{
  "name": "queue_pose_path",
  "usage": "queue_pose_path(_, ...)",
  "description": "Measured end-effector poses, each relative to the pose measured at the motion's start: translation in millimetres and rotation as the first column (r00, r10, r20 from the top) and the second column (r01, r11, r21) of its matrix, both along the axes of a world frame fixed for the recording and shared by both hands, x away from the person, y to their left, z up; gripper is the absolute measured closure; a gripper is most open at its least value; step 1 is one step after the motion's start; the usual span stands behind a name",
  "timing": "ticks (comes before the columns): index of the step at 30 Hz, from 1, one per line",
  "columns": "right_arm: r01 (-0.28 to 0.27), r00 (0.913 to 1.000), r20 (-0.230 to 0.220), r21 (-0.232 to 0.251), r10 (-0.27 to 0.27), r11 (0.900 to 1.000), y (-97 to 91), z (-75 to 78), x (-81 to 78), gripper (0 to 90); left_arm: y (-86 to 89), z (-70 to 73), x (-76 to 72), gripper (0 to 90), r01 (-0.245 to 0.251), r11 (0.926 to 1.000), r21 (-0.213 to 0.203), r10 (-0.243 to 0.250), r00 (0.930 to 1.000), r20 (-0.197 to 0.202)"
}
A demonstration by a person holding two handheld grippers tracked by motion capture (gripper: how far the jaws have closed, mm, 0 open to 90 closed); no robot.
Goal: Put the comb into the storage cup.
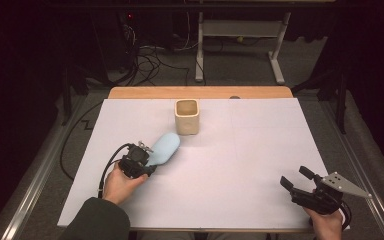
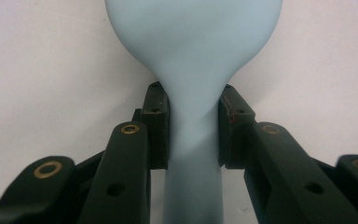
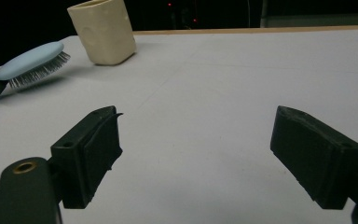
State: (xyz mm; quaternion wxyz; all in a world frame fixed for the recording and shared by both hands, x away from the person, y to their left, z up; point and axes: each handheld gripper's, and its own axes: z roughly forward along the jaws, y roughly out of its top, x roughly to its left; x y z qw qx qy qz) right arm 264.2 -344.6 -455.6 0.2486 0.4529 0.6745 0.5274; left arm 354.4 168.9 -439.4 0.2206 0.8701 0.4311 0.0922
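At left of center in the high view, the left gripper [image 1: 147, 161] clamps a pale blue hairbrush [image 1: 163, 149] by its handle beside a cream cup [image 1: 187, 116]; the right gripper [image 1: 296, 179] sits wide open, lower right.

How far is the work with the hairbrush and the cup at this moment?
Done: the left hand-held gripper is shut on the handle of the blue hairbrush. In hand: the brush hangs bristles-down above the table, beside the cream cup. Left: nothing is in the cup yet. The right hand-held gripper is open, holding nothing.
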Motion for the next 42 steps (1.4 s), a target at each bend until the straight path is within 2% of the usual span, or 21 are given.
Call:
queue_pose_path(11,0.001,1.0,-0.001,0.0,-0.001,1.0,0.4,-0.1,0.3,16.5,3.6,6.0,-11.9,69.5,0.024,0.9962,-0.083,-0.021,0.9987,0.046)
queue_pose_path(14,0.003,1.0,-0.004,-0.001,-0.003,1.0,0.9,-0.2,0.6,16.5,3.7,7.2,-15.5,69.5,0.036,0.995,-0.094,-0.031,0.998,0.056)
queue_pose_path(21,-0.001,1.0,-0.001,0.0,0.001,1.0,2.1,-0.1,0.7,16.5,2.6,9.2,-25.2,69.4,0.062,0.9896,-0.129,-0.053,0.9955,0.079)
queue_pose_path(27,-0.004,1.0,0.0,-0.007,0.004,1.0,4.0,0.5,1.0,16.5,4.0,8.7,-32.9,69.5,0.075,0.9821,-0.173,-0.061,0.9945,0.086)
queue_pose_path(33,-0.009,1.0,0.0,-0.011,0.009,0.9999,5.5,1.0,1.3,16.5,2.4,8.0,-41.2,69.4,0.088,0.9795,-0.181,-0.071,0.9925,0.1)
queue_pose_path(42,-0.024,0.9997,0.003,0.004,0.024,0.9997,9.5,2.6,2.5,16.3,-1.9,10.6,-45.2,69.4,0.106,0.9736,-0.202,-0.084,0.9895,0.118)
